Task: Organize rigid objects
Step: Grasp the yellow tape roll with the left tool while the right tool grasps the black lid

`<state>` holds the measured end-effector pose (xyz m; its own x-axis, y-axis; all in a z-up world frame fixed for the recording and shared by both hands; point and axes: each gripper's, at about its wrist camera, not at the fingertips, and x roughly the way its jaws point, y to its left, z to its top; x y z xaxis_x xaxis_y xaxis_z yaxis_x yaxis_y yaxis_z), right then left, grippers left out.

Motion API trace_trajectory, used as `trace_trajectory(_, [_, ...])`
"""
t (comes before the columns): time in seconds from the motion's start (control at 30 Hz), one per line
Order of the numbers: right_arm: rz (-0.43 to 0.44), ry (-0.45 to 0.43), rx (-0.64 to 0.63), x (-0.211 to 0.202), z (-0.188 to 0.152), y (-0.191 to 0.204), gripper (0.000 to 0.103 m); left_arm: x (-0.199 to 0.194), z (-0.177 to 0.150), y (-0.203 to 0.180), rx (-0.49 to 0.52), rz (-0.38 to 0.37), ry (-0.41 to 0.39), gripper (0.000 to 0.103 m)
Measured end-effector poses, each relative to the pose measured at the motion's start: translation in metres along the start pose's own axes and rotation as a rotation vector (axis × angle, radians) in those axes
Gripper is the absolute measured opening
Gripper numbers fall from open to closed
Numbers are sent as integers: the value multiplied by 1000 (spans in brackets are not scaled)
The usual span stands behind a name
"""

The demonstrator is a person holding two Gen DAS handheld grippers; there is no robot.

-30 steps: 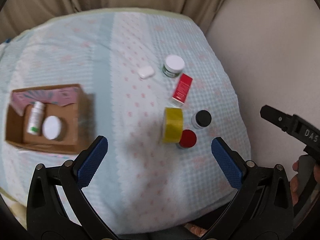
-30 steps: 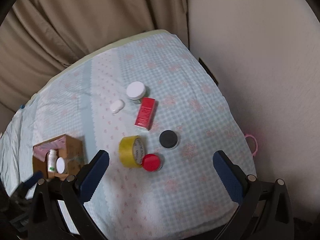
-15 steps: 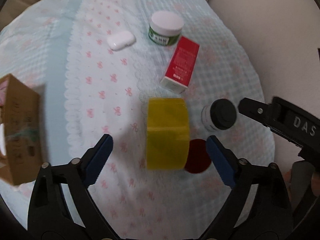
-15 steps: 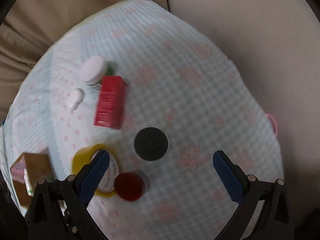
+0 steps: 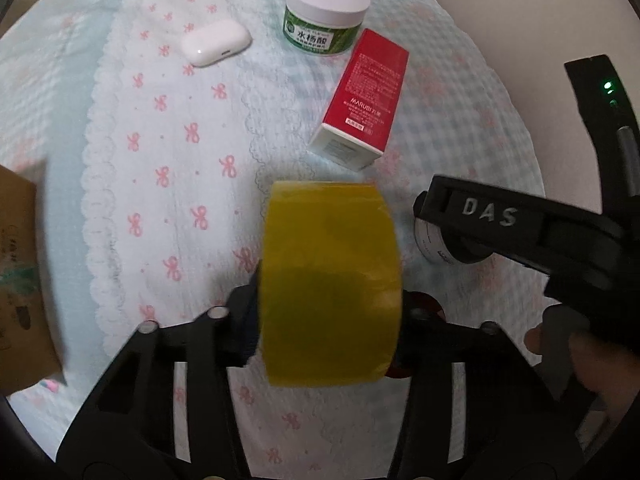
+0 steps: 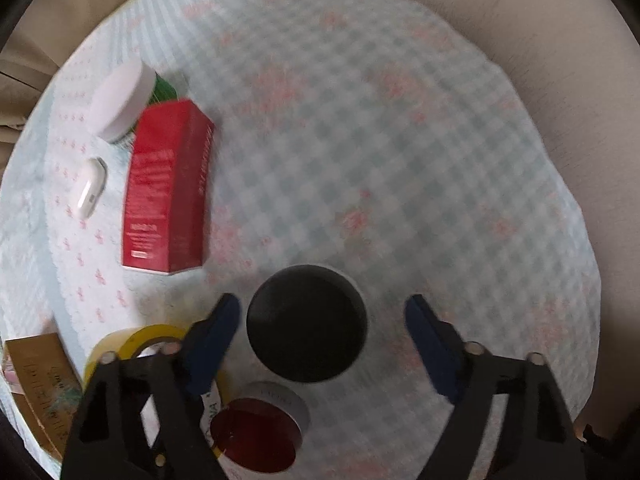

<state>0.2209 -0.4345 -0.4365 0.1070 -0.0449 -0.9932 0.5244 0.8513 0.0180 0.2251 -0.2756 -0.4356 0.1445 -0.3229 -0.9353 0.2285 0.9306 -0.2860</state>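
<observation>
A yellow tape roll (image 5: 328, 280) stands on edge on the blue-checked cloth (image 5: 168, 208), and my left gripper (image 5: 330, 316) is shut on it, one finger against each side. My right gripper (image 6: 322, 308) points straight down over a black-lidded jar (image 6: 306, 328). Its jaws are closing with the jar between them, and a gap still shows beside each blue pad (image 6: 218, 332). In the left wrist view, one right-gripper finger (image 5: 520, 224) covers most of that jar (image 5: 436, 248). The tape roll (image 6: 132, 340) also shows at the right wrist view's lower left.
A red box (image 5: 360, 96) lies beyond the tape, with a green white-lidded jar (image 5: 326, 12) and a white earbud case (image 5: 216, 42) farther back. A red-lidded jar (image 6: 256, 432) sits against the tape. A cardboard box (image 5: 20, 280) stands left. The cloth's edge drops off on the right.
Both grippers have come down close to the cloth. The left one has shut on the yellow tape roll. The right one's jaws have narrowed around the black-lidded jar.
</observation>
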Motion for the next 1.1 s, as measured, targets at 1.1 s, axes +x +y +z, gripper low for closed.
trace_trajectory(1.1, [50,-202,-343,-204,-54,65,54,-230,4,39,12,31,-238,36])
